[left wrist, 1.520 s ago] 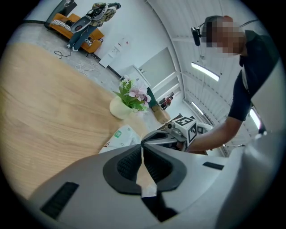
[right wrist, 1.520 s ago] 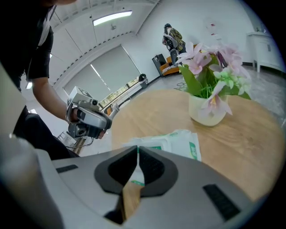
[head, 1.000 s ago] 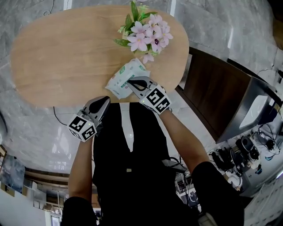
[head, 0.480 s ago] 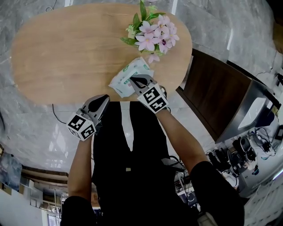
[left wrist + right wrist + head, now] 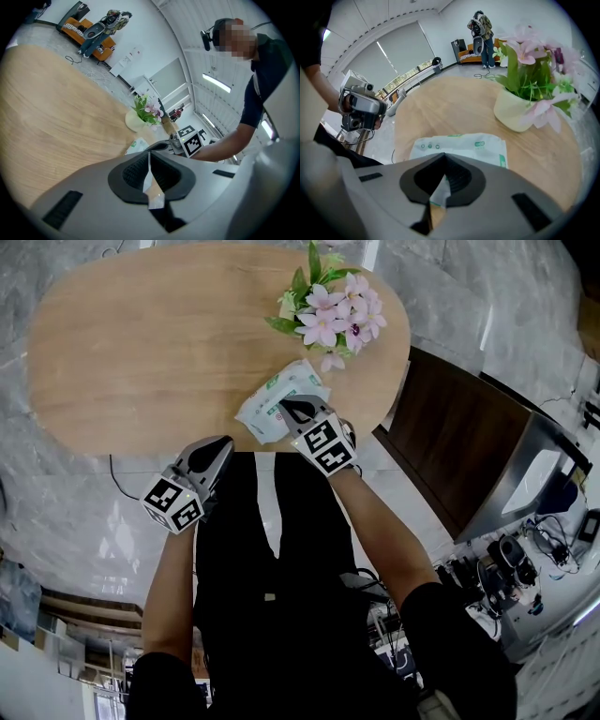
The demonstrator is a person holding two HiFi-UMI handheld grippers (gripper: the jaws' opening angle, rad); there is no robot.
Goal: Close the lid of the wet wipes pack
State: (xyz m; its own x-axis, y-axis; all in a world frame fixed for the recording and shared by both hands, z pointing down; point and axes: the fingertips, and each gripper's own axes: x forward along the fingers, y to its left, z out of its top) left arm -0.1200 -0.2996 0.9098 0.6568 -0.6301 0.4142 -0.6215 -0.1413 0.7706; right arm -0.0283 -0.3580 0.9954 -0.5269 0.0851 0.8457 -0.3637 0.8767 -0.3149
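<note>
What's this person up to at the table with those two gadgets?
A person holds a set of tongs in each hand at a wooden table. The right tongs, shut, point down over a wet wipes pack lying beside a pot of pink flowers, seemingly to press its lid closed. Whether they touch it can't be told. The left tongs, also shut and empty, hang at the table's near edge.

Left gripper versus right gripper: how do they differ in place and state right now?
The right gripper is over the wet wipes pack on the table; the left gripper sits at the table's near edge, apart from the pack. The right gripper faces the pack closely; the left gripper sees it from farther off, beyond bare tabletop. Both have jaws together, nothing between them.
</note>
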